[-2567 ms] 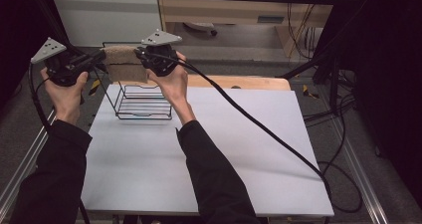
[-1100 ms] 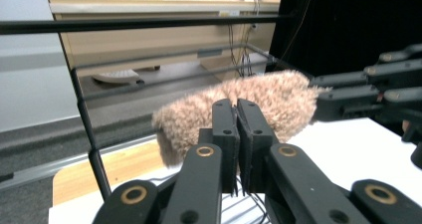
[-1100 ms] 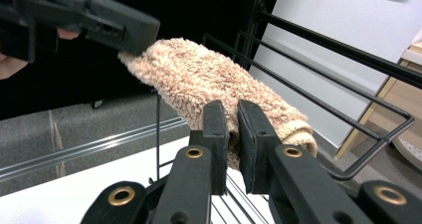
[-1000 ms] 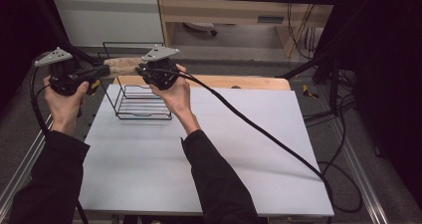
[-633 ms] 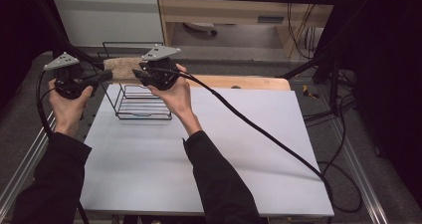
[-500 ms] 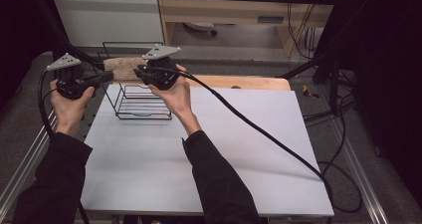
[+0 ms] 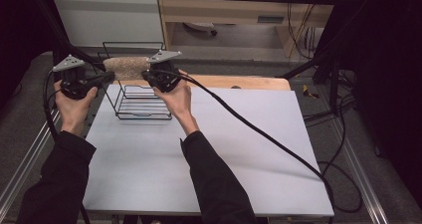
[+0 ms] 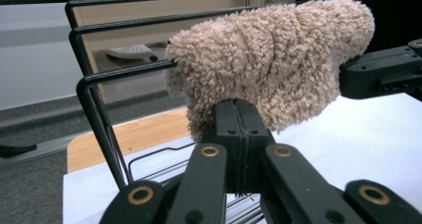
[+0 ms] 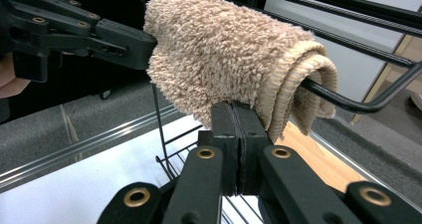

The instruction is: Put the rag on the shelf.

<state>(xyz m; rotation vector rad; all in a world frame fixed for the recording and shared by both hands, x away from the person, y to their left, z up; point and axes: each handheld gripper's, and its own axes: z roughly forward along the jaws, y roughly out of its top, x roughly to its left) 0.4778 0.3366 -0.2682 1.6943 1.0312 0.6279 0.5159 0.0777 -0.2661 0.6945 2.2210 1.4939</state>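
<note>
A beige fluffy towel, folded into a roll, lies over the top bars of a black wire rack at the table's back left. My left gripper is shut on the towel's left end. My right gripper is shut on its right end. In the left gripper view the closed jaws pinch the lower edge of the towel, with the rack bar to the left. In the right gripper view the towel wraps over a bar, its hemmed edge just above my shut gripper.
The white tabletop stretches in front and to the right of the rack. A wooden board runs along its far edge. The right gripper's black cable trails across the table to the right. Metal rails flank the table's left side.
Both grippers have lowered with the towel, bringing it down onto the rack's top bars. The left hand has shifted slightly right and down. Both stay shut.
</note>
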